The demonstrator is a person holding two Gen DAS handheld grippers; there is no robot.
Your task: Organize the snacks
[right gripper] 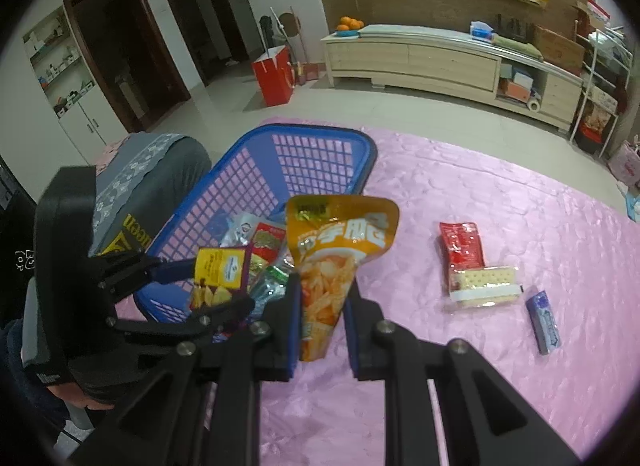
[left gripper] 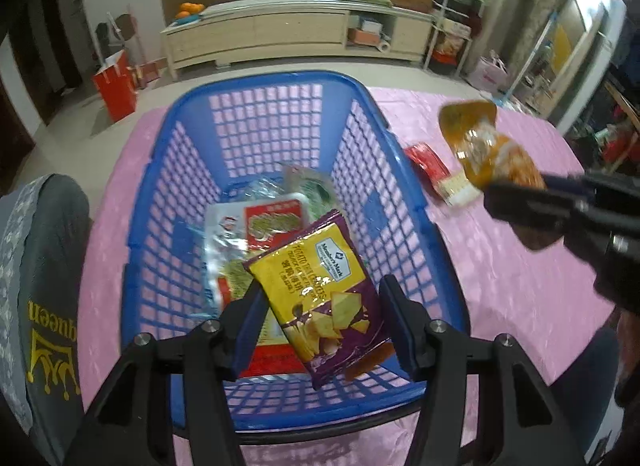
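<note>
At far left a grey cushion [left gripper: 44, 266] printed "queen" sits beside the table.

My left gripper [left gripper: 320, 322] hangs over the blue plastic basket [left gripper: 280, 81], which stands on the pink tablecloth [left gripper: 500, 266]. Its jaws stand apart, with the yellow-and-purple potato crisp packet [left gripper: 324, 290] between them. The packet's left edge lies against the left pad; a gap shows at the right pad, so I record it as released, not clamped. Beneath it in the basket lie a red-and-white snack packet [left gripper: 272, 219] and a green-printed packet [left gripper: 316, 185].

My right gripper [right gripper: 322, 314] is clenched on the lower end of an orange snack pouch [right gripper: 340, 242], held upright over the cloth, just right of the basket's rim.

Further right on the cloth lie a red sachet [right gripper: 460, 250], a cracker sandwich pack [right gripper: 484, 286] overlapping the sachet's near end, and a blue chewing-gum pack [right gripper: 543, 324] just beside them.
</note>
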